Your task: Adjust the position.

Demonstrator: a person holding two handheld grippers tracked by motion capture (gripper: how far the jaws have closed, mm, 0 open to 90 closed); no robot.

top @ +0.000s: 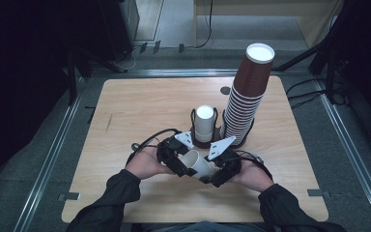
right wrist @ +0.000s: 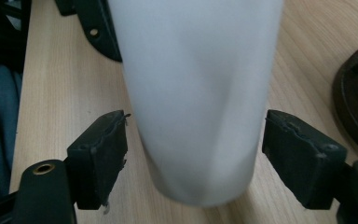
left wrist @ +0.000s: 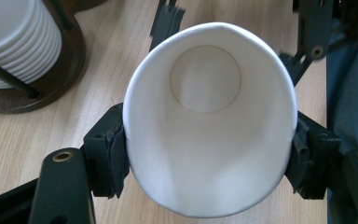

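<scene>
Left gripper [top: 181, 166] clamped the white cup [top: 199, 163] at its rim, squeezing the mouth oval, near the table's [top: 125, 106] front edge. Right gripper [top: 211, 175] faced it, jaws apart around the cup's base, pads clear of it. Behind stood a holder [top: 204, 141] of white cups and a brown stack [top: 246, 96].

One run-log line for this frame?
left tool: shut on white cup, rim squeezed | right tool: open around cup base, pads apart | cup holder: behind, on table

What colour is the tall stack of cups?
Dark brown, with white rims; the tall stack of cups shows best in the high view.
</scene>
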